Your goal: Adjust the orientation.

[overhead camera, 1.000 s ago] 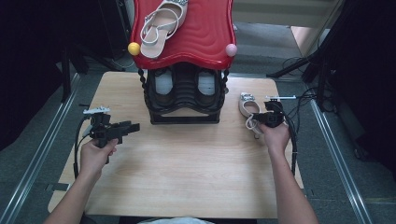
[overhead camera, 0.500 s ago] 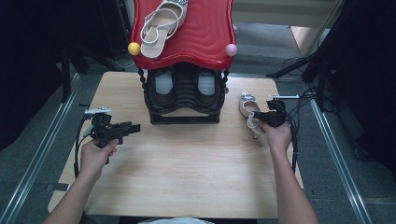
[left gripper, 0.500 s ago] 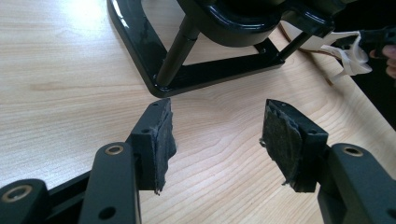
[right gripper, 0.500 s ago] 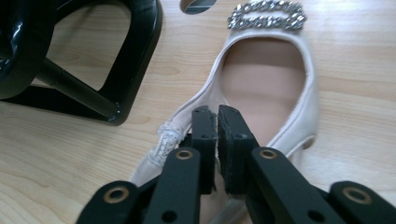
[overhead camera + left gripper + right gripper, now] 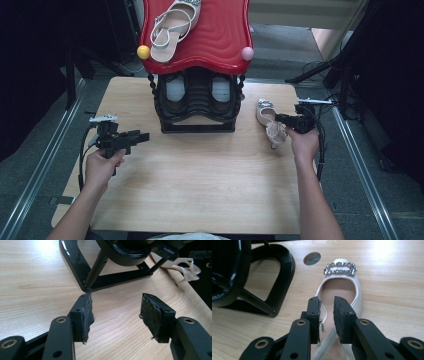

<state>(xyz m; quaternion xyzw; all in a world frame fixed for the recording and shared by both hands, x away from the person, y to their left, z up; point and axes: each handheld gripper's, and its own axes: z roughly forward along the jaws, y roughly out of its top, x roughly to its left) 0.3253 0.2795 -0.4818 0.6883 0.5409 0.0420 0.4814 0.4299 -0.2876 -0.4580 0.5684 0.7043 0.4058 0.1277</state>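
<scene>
A pale heeled shoe [image 5: 267,120] with a rhinestone buckle [image 5: 340,268] lies on the wooden table, right of the rack. My right gripper [image 5: 280,119] hovers over its heel end. In the right gripper view its jaws [image 5: 327,315] stand a narrow gap apart, astride the back strap, with the insole [image 5: 337,290] showing between them. My left gripper [image 5: 142,136] is held wide open above bare wood left of the rack, its jaws [image 5: 117,315] empty and aimed at the rack's black foot [image 5: 75,262]. A matching sandal [image 5: 172,27] lies on the rack's red top [image 5: 220,45].
The black shoe rack [image 5: 197,100] stands at the table's middle back, with a yellow ball [image 5: 143,51] and a pink ball [image 5: 247,53] at its top corners. A round hole [image 5: 312,258] pierces the table beyond the shoe. Cables trail from both grippers. Open wood lies in front.
</scene>
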